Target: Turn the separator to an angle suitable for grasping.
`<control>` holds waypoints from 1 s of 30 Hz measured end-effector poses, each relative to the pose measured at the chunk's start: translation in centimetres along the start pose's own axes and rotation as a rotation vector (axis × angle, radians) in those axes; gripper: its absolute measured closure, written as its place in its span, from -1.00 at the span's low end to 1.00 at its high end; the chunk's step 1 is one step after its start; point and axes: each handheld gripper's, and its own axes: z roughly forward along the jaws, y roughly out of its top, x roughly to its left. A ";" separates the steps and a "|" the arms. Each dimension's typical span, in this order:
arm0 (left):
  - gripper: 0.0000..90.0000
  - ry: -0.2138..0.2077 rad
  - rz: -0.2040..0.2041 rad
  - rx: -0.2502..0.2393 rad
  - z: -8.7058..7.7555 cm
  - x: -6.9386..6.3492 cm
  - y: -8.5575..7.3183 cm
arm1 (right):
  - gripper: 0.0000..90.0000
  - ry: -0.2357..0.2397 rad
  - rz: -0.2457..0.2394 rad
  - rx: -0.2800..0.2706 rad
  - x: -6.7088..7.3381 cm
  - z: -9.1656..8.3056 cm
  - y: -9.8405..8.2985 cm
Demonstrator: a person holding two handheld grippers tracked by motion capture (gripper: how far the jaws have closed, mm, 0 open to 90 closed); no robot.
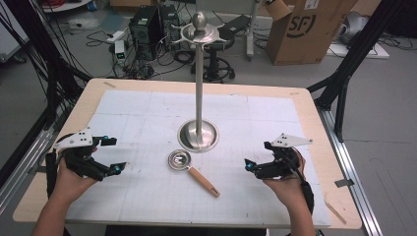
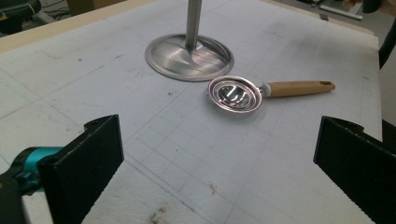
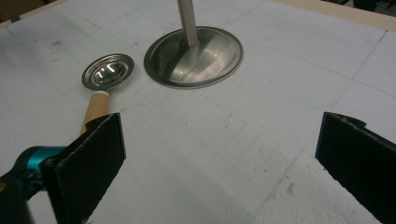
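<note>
Table (image 1: 314, 128): stand (image 1: 198, 93) beside spoon (image 1: 189, 169)

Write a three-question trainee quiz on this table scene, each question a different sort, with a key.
1. True or false: the left gripper holds the scoop.
2. The scoop's handle is: A metal, B wooden, C black plastic.
3. What does the scoop's bowl lie next to?

Key
1. False; its jaws stand open, as do those of the right gripper.
2. B.
3. The round base of the metal stand, on the white mat.
</note>
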 end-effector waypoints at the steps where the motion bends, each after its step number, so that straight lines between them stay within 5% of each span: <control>1: -0.95 0.003 0.001 0.000 0.0 0.1 0.0 | -1.00 0.000 0.000 0.000 0.0 0.0 0.0; 18: -0.95 0.003 -0.004 0.004 -0.1 0.1 -0.4 | -1.00 0.015 -0.046 0.044 1.7 1.4 0.8; 30: -0.95 0.000 -0.003 0.000 -0.2 0.2 -0.3 | -1.00 0.063 -0.112 0.125 4.5 4.3 2.0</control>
